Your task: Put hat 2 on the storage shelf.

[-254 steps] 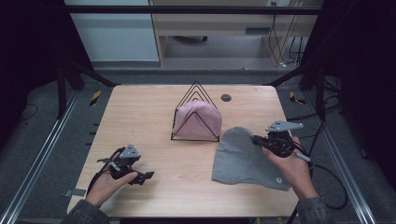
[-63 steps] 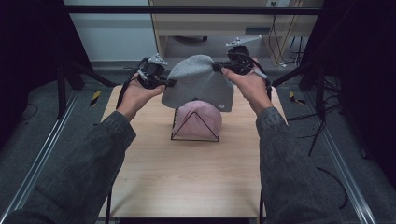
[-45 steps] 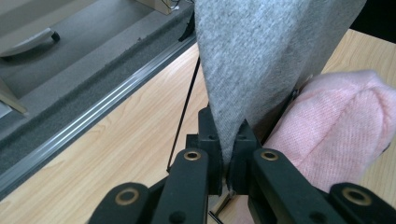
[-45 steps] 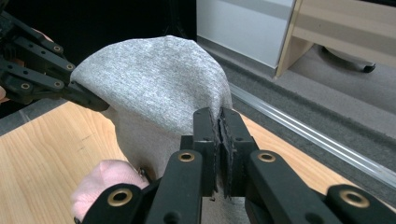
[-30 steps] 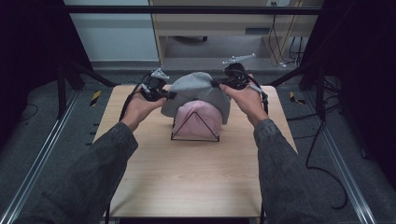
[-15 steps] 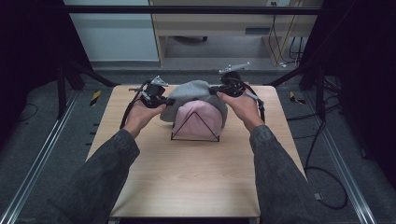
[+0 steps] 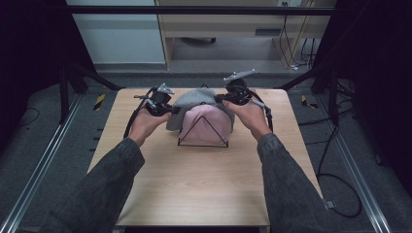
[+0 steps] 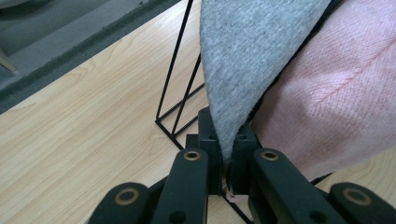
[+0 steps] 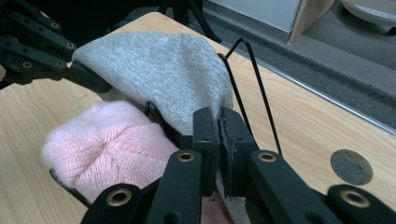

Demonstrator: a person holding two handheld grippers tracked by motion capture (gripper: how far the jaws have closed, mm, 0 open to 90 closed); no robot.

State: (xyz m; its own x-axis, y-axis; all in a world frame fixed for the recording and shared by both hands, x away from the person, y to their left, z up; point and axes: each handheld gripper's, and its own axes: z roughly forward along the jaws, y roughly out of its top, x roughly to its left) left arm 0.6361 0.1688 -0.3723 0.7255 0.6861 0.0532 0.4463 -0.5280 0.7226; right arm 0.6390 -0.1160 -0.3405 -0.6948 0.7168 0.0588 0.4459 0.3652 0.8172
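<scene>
Both grippers had the grey beanie (image 7: pixel 194 99) stretched between them, near the far edge of the worktop (image 7: pixel 204 179). The left gripper (image 7: pixel 167 109) had its jaws pinching one edge of the brim, and the right gripper (image 7: pixel 224 98) was clamped on the opposite edge. Holding it by two sides like that kept the opening spread, I'd guess so it would drape over the black wire stand (image 7: pixel 203 131) behind the pink knit hat (image 7: pixel 206 124) already sitting on it. The grey fabric hung over the stand's peak, touching the pink one.

Grey carpet floor (image 7: pixel 48 145); pale cabinet (image 7: pixel 228 24), dark surrounds
</scene>
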